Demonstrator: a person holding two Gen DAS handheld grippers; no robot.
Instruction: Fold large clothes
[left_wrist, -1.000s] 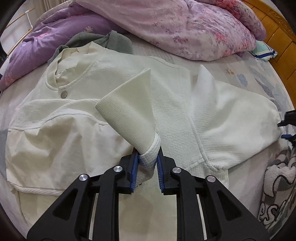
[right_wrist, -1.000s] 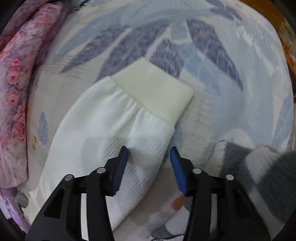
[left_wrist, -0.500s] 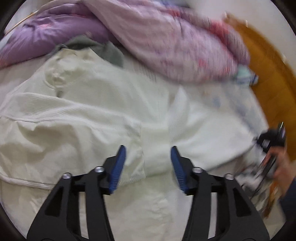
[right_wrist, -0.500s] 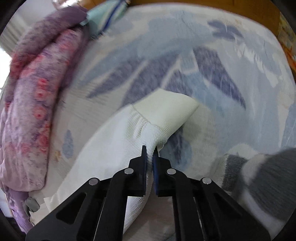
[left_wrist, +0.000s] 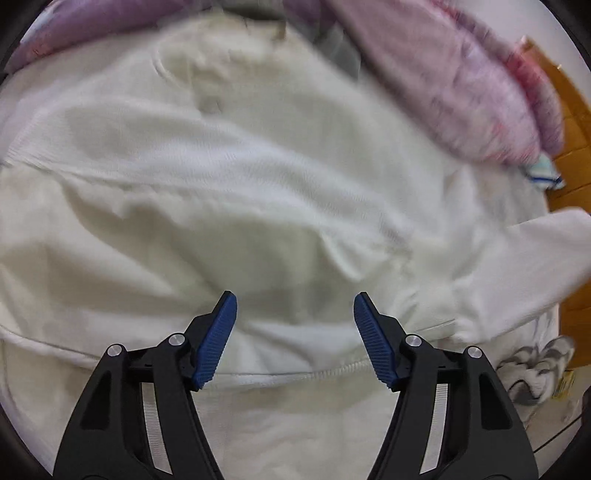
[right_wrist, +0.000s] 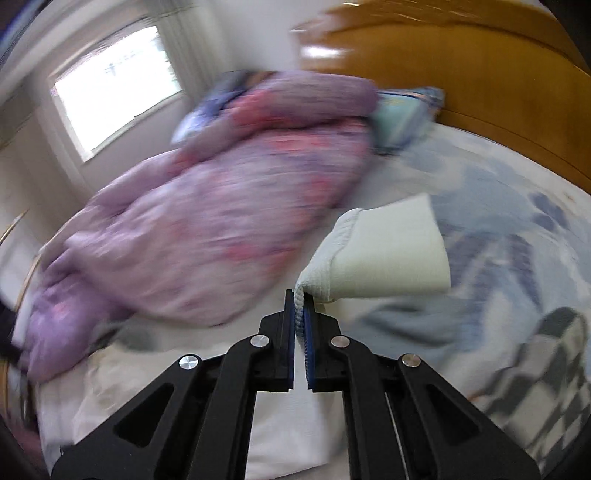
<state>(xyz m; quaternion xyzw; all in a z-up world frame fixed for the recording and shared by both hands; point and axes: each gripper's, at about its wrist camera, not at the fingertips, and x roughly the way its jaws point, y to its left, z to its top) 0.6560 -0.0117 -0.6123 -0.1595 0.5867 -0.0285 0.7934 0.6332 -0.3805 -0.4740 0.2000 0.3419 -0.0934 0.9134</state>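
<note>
The right tool is clamped tight on the cream jacket's right sleeve just behind its ribbed cuff, the knit pinched into a thin ridge between the blue pads. The cuff stands free beyond the tips, lifted clear of the leaf-print bedsheet, with the purple floral quilt heaped behind it and the wooden headboard at the back.

The left tool holds nothing: its jaws are opening, wide apart, with no cloth between them, and it hangs over the lower body of the jacket, close above the ribbed hem. The jacket lies spread face up on the bed and fills most of that view, collar toward the quilt. Its left sleeve looks to be laid across the chest, though blur makes the edges hard to read. At the right edge the raised sleeve slopes upward.

The garment looks soft, light and limp, a textured knit that drapes and wrinkles and will not hold a crease unaided. The ribbed cuff and hem are thicker and firmer, so they give the surest hold; a pinch on the thin body cloth would likely gather only one layer. The sleeve probably needs carrying across the chest and laying flat, then the hem is the likely place to grip for folding upward.
</note>
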